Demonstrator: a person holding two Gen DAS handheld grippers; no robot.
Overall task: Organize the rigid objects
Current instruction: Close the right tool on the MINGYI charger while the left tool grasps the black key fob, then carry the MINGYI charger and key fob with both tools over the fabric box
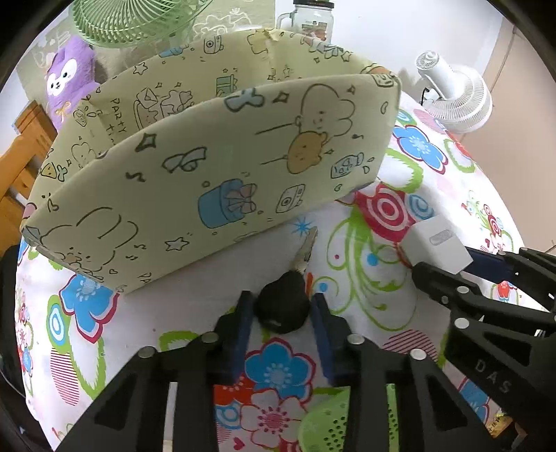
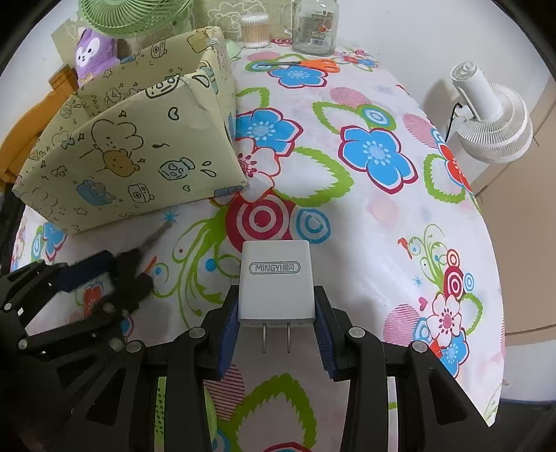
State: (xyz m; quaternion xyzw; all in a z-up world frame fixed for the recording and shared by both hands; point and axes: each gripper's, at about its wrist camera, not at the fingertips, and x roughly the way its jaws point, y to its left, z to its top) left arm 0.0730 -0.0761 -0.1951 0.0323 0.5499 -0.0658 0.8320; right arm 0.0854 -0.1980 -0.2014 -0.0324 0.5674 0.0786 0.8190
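Observation:
My left gripper is shut on the black head of a key, its metal blade pointing toward the box. My right gripper is shut on a white wall charger, prongs toward the camera; the charger also shows in the left wrist view. A pale yellow cartoon-print storage box stands open-topped on the flowered tablecloth just beyond the key, and in the right wrist view it is to the upper left. The left gripper holds the key beside it.
Orange scissors, a glass jar and a cotton-swab tub sit at the table's far end. A green fan and purple plush are behind the box. A white fan stands off the right edge. A green perforated object lies below the left gripper.

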